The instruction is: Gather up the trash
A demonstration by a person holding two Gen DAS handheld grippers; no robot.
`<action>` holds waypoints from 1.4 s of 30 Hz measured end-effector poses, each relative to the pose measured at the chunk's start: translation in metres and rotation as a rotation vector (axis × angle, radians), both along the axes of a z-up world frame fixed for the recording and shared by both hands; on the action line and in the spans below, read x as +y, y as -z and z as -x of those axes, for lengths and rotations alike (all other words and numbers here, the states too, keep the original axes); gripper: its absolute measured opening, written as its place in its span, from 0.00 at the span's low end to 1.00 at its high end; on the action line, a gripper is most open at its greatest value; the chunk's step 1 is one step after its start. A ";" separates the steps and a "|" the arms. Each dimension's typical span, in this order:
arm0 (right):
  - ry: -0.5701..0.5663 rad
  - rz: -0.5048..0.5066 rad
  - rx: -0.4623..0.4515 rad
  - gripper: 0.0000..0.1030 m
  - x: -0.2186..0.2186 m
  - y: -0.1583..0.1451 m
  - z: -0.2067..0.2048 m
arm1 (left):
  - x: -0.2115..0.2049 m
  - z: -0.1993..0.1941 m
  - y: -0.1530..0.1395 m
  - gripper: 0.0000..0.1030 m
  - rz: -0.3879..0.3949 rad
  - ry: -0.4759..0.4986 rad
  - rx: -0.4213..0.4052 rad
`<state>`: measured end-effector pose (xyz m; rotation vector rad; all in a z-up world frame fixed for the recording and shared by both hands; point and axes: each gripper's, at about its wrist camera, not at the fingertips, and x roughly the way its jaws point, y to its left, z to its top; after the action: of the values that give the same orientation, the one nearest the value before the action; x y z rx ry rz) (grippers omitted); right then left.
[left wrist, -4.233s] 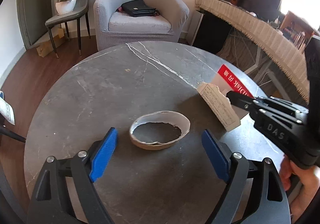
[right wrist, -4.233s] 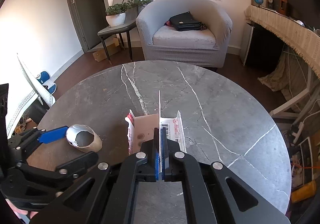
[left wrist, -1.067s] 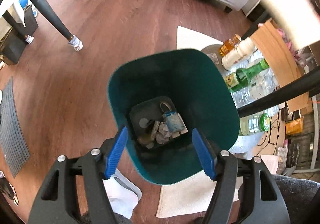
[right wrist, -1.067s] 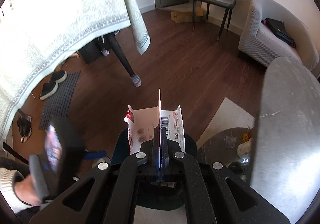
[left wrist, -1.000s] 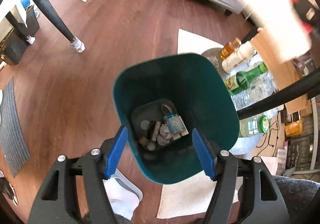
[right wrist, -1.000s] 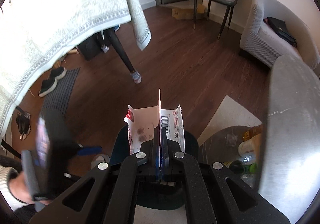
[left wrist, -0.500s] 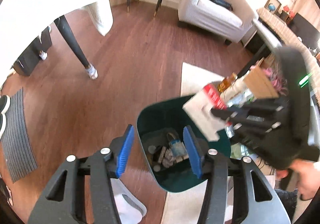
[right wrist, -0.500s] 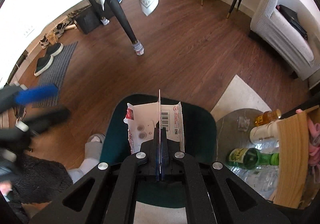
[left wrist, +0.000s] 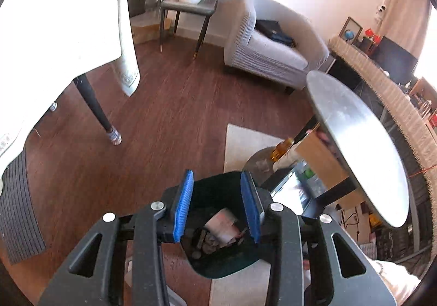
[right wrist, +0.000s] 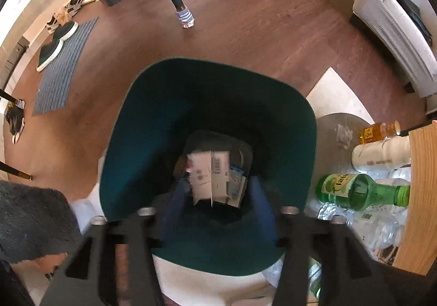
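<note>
Our right claw (right wrist: 215, 213) points almost straight down over the bin (right wrist: 131, 120), and its jaws are opening with nothing between them; they look blurred, and no pad touches anything. The flattened carton (right wrist: 209, 174) is already below them, inside the bin on top of the other scraps. To finish this step well, we judge it best to keep the jaws parting until they are clear, then lift straight up, so no pad catches the carton's upright flap or the bin's rim. The bottles (right wrist: 360, 191) lie just beside the bin on the right side of this view, so any sideways swing that way risks a knock.

Our left claw (left wrist: 217, 203) is empty, its jaws narrow and closing, with the bin seen past them on the floor. The round counter (left wrist: 363, 142) stands beyond it to the right, and from here we cannot tell whether more trash lies on it.
</note>
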<state>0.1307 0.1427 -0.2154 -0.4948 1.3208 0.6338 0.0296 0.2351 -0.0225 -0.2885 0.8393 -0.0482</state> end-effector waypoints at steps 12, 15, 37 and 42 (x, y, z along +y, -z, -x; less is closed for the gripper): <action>-0.049 -0.164 -0.156 0.40 -0.006 -0.089 0.017 | 0.000 0.004 -0.039 0.37 -0.022 -0.028 -0.095; -0.037 -0.226 -0.213 0.38 -0.015 -0.122 0.019 | -0.001 0.008 -0.053 0.37 -0.041 -0.029 -0.127; 0.424 -0.438 -0.564 0.56 -0.256 -0.257 0.064 | -0.079 0.050 -0.070 0.88 -0.211 -0.018 -0.270; 0.494 -0.398 -0.650 0.75 -0.309 -0.265 0.096 | -0.095 0.066 -0.070 0.92 -0.252 0.008 -0.312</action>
<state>0.0350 -0.1664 0.0497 -0.0218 0.6321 0.2671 -0.0365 0.1402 0.0473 -0.0373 0.5288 0.0059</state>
